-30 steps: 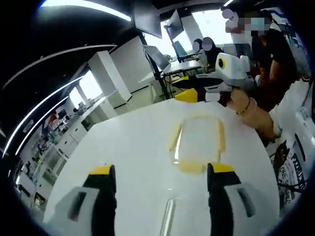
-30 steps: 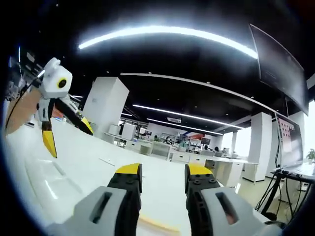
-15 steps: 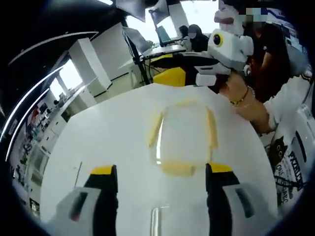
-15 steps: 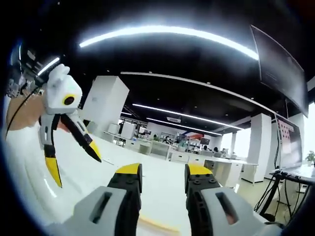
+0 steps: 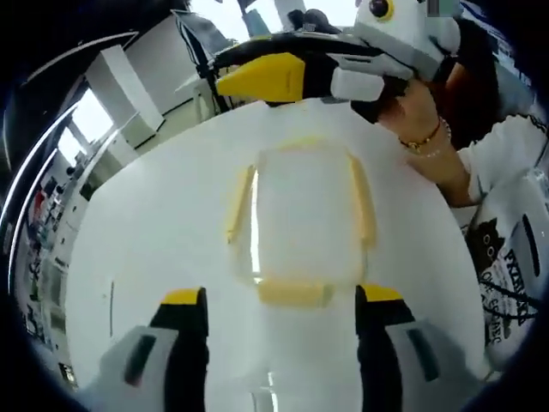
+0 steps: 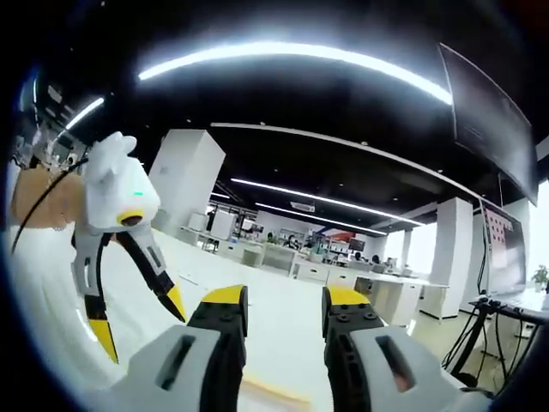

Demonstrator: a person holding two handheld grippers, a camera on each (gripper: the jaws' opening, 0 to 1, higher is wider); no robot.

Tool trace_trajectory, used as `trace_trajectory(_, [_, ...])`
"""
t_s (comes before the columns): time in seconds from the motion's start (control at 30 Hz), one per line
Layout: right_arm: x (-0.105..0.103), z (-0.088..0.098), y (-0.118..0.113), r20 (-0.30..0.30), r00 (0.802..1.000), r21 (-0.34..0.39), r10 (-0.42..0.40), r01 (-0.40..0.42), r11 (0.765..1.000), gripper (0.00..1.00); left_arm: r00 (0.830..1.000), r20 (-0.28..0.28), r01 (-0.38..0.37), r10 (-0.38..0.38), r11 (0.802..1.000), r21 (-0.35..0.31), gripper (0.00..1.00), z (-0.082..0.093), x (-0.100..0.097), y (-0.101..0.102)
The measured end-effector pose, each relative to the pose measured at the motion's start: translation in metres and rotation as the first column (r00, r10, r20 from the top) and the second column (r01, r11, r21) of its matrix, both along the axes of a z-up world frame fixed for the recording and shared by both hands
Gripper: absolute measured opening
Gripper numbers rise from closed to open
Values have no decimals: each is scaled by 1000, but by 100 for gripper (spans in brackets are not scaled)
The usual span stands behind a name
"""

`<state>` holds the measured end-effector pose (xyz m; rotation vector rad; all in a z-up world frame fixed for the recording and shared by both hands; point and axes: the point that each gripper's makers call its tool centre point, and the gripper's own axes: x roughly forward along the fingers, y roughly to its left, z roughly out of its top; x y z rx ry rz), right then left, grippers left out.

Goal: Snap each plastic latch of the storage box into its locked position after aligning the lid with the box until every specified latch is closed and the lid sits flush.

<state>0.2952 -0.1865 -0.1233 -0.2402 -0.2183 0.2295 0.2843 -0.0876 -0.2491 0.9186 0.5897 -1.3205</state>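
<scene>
As the left gripper (image 5: 279, 300) comes down, jaws wide and empty, the storage box (image 5: 300, 223) on the white worktop (image 5: 146, 232) looms nearer than a second ago, its near yellow latch (image 5: 294, 293) now between the jaw tips, so that latch looks next. The right gripper (image 6: 283, 313), jaws narrow and empty, waits by the box's far end.

Bright overhead strip lights (image 6: 292, 60); white bench (image 5: 154, 223) overexposed, washing out lid detail. Window glare at top. Strong fisheye bending at edges; slight motion blur.
</scene>
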Motion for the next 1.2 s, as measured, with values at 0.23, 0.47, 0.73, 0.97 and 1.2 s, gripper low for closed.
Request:
trace_trajectory(0.23, [-1, -1, 0, -3, 1000, 3, 0, 0, 1000, 33, 999, -25, 25, -24, 998, 54, 66, -11, -5, -2])
trace_trajectory(0.47, [-2, 0, 2, -5, 1000, -1, 5, -5, 1000, 33, 998, -48, 37, -31, 992, 118, 62, -26, -4, 4])
trace_trajectory(0.73, [-3, 1, 0, -7, 1000, 2, 2, -2, 1000, 33, 997, -63, 52, -42, 985, 162, 58, -39, -2, 2])
trace_trajectory(0.97, [-4, 1, 3, -9, 1000, -4, 9, -9, 1000, 33, 989, -140, 63, -43, 987, 147, 52, -40, -4, 2])
trace_trajectory(1.2, [-3, 1, 4, -11, 1000, -1, 13, -13, 1000, 33, 981, -190, 76, -50, 988, 134, 51, -42, -3, 2])
